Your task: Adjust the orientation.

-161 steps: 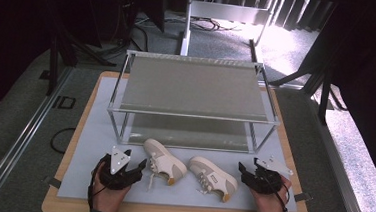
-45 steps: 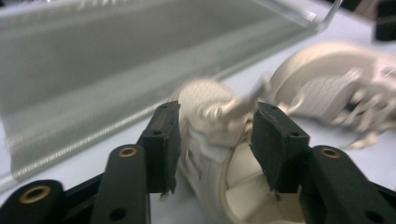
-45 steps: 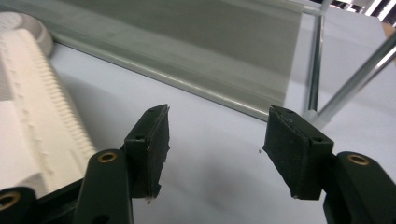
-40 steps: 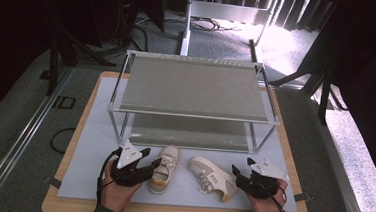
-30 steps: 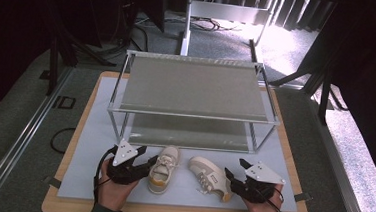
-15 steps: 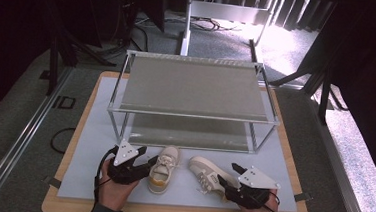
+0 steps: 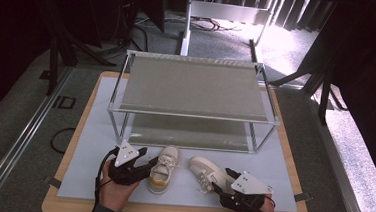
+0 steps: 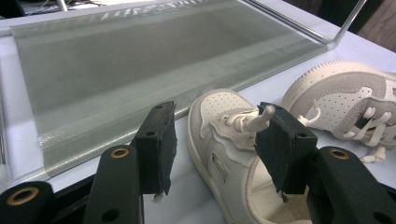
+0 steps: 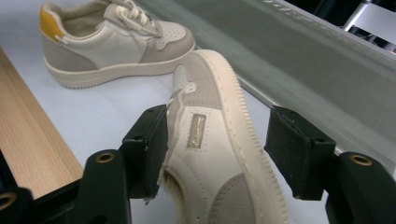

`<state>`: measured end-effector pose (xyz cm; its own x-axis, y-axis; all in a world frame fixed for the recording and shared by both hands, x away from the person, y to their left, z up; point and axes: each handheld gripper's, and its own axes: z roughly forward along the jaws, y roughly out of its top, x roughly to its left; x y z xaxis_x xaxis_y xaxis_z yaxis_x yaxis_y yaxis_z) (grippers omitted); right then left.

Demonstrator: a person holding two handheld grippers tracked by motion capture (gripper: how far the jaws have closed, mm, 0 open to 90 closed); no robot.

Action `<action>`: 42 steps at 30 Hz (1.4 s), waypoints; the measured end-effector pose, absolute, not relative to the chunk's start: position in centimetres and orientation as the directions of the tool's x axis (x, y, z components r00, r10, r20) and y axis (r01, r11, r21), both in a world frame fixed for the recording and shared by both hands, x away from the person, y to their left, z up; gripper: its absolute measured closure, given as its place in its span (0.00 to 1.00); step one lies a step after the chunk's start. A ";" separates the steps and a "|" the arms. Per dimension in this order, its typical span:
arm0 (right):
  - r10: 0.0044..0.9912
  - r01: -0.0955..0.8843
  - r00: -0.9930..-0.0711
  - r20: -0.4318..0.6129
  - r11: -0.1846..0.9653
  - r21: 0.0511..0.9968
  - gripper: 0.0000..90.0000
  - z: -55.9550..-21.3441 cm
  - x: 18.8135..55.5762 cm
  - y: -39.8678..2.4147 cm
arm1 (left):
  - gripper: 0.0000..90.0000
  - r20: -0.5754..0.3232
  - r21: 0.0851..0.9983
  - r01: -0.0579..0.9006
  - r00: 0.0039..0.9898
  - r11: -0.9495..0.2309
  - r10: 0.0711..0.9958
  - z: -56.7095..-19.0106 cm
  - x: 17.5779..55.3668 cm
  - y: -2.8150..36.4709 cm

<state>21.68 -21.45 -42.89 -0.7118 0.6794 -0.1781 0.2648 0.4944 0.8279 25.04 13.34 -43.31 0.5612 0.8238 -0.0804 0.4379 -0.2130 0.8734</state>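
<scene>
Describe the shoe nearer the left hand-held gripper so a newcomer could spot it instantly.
Start at the metal shelf rack on the white mat. In front of it lie two pale shoes; take the left shoe, beside the left hand-held gripper. It stands upright with a yellow heel tab, while the right shoe lies tipped on its side.

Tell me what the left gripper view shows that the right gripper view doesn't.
Left gripper view alone: the left gripper, jaws open around the toe and laces of an upright shoe.

Right gripper view alone: the right gripper, jaws open around the other shoe, which lies on its side, plus the first shoe's yellow heel tab and the table's wooden edge.

Both: the two shoes, the white mat and the rack's grey lower shelf.
</scene>
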 end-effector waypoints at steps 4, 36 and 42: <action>0.665 0.264 -0.723 -0.189 0.519 0.813 0.38 -43.3 21.7 -21.1 | 0.53 -0.081 0.872 0.439 0.564 -0.216 0.822 -43.4 25.0 13.2; 0.671 0.332 -0.731 -0.122 0.506 0.796 0.44 -43.9 25.9 -22.9 | 0.53 -0.086 0.866 0.449 0.570 -0.222 0.817 -43.7 25.1 12.8; 0.696 0.359 -0.705 -0.136 0.516 0.778 0.55 -44.1 27.0 -23.5 | 0.53 -0.090 0.866 0.450 0.571 -0.219 0.816 -43.8 25.2 12.8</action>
